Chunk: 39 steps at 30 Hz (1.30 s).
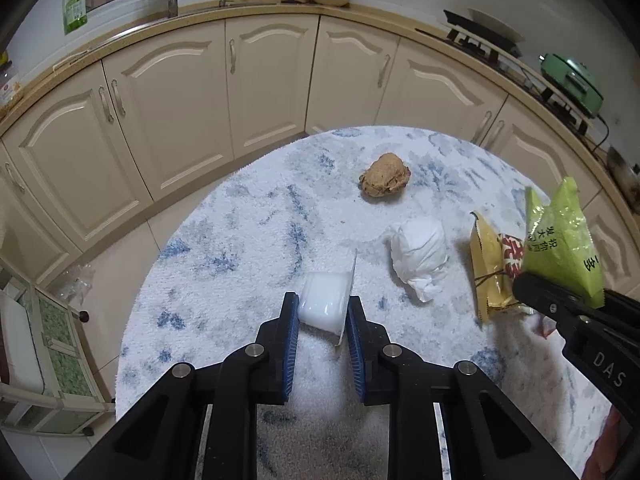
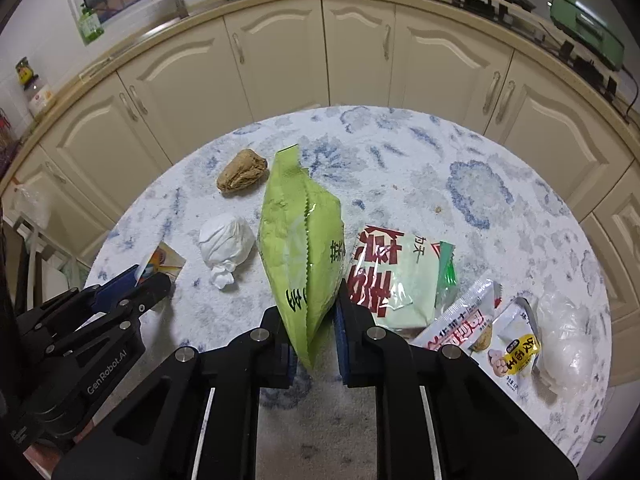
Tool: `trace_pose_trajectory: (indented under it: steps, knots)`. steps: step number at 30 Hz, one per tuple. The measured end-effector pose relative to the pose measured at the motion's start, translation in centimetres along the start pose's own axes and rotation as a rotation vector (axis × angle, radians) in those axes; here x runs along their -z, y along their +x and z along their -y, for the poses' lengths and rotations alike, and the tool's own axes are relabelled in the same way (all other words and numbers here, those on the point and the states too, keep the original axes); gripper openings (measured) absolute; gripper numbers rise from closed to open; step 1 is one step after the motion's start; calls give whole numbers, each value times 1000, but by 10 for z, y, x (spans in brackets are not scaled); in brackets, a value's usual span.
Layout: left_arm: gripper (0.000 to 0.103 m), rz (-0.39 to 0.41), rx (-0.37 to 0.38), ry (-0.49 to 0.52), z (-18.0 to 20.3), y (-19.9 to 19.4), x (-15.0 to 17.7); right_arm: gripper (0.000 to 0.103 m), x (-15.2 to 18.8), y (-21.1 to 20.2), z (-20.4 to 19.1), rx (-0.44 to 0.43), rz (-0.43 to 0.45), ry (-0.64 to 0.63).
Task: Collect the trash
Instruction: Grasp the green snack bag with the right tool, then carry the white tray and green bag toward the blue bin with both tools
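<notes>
Left wrist view: the left gripper (image 1: 322, 318) is clenched on a white plastic cup (image 1: 326, 306) lying on its side, its foil lid peeled up, on the round table (image 1: 240, 240). Right wrist view: the right gripper (image 2: 316, 342) pinches the lower end of a green snack bag (image 2: 302, 248), which stands up from the jaws, crinkled, with a serrated seam. Judged step: 2 pieces of trash are grasped and ready to be carried off; no bin is visible, so the next move calls for finding one. Uncollected items remain on the fluffy blue-and-white tablecloth: a brown crumpled paper ball (image 1: 385, 176), a white tissue wad (image 1: 420, 258), a yellow wrapper (image 1: 490, 276), and glossy printed packets (image 2: 400, 276) beside a clear plastic bag (image 2: 566, 340).
</notes>
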<state>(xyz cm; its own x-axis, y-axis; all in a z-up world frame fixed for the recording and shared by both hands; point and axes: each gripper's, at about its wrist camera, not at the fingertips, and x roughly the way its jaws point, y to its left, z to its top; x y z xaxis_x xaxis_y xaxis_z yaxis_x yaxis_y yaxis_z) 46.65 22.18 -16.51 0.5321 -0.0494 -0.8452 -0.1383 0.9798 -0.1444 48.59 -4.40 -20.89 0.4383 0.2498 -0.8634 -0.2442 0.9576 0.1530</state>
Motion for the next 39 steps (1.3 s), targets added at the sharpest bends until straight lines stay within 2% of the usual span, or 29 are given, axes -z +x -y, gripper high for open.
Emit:
trace_pose_trajectory:
  steps: [5, 10, 22, 31, 39]
  knots:
    - [19, 10, -15, 15, 3, -8, -1, 10, 10, -12, 3, -36, 25, 21]
    - [19, 23, -8, 30, 11, -20, 1, 10, 22, -28, 6, -36, 55, 34]
    - [19, 66, 23, 110, 54, -61, 16, 10, 54, -76, 40, -26, 126, 126]
    - [19, 77, 80, 230, 119, -88, 43, 10, 90, -119, 88, 19, 186, 226]
    - [19, 76, 152, 364, 197, -113, 80, 10, 138, -160, 149, 92, 237, 365]
